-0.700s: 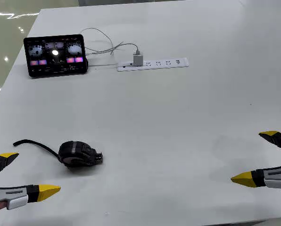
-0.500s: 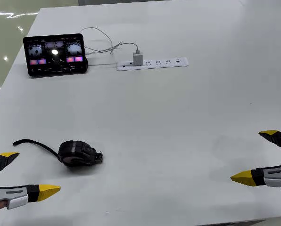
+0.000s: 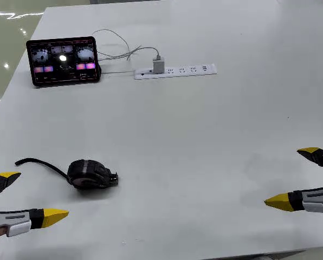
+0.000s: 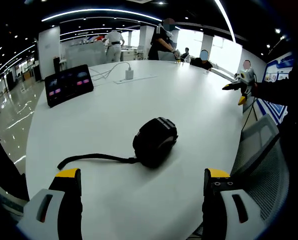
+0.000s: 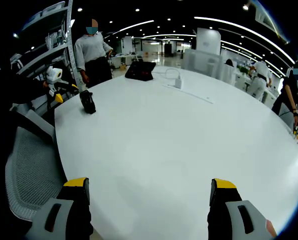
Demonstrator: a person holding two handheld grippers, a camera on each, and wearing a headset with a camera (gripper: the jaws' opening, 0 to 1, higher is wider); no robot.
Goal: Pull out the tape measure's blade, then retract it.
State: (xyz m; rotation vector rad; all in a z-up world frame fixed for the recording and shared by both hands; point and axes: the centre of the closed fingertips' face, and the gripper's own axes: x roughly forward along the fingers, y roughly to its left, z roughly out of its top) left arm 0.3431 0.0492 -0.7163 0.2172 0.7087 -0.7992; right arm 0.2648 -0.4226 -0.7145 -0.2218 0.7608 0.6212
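Observation:
A black tape measure [image 3: 91,174] lies on the white table [image 3: 194,135] at the front left, its black strap [image 3: 39,163] trailing to the left. No blade is pulled out. In the left gripper view the tape measure [image 4: 155,141] sits a short way ahead of my open left gripper [image 4: 143,176], with nothing between the jaws. In the head view the left gripper [image 3: 31,197] hovers at the lower left, just short of the tape measure. My right gripper [image 3: 299,177] is open over the table's front right, far from the tape measure [image 5: 87,101].
A tablet [image 3: 63,60] with a lit screen stands at the back left. Beside it lies a white power strip [image 3: 175,71] with a charger and cables. People stand around the table's far side in both gripper views. A mesh chair [image 5: 26,175] is by the near edge.

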